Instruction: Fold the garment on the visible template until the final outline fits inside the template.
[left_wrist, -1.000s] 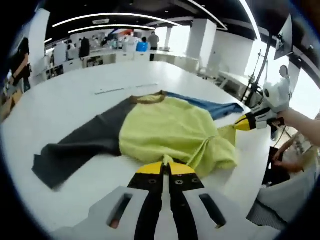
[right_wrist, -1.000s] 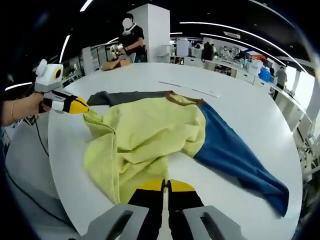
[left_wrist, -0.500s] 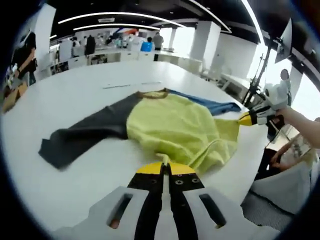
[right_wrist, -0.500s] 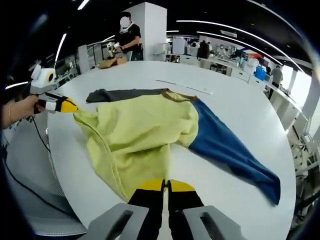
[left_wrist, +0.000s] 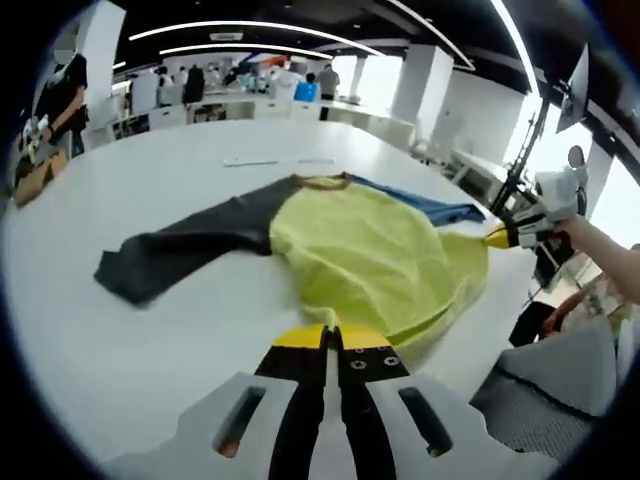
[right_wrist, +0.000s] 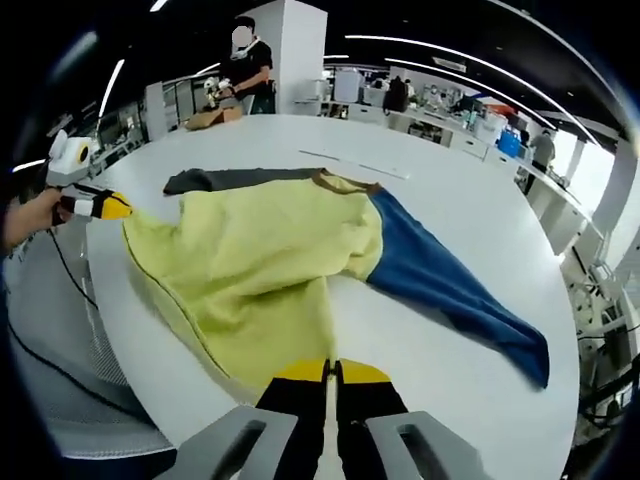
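Garment (left_wrist: 375, 250) spread face-up on the white table (left_wrist: 130, 350), with its yellow body toward me, a dark grey sleeve (left_wrist: 185, 250) trailing to one side and a blue sleeve (right_wrist: 450, 285) to the other; the brown collar (right_wrist: 340, 182) lies at the far end. No template outline is discernible on the tabletop in either view.

My left gripper (left_wrist: 330, 345) has its jaws pressed together over one corner of the yellow hem, and my right gripper (right_wrist: 330, 375) is likewise closed over the opposite corner; each appears to pinch the cloth, though the pinch itself is hidden beneath the jaw tips. In the left gripper view, the right gripper sits at the hem's far corner, and the hem runs taut between the two.

Step in hand, as I judge it: flattening the body before the first fold. The next move calls for laying the hem down flat, releasing it, then bringing each sleeve across the body.
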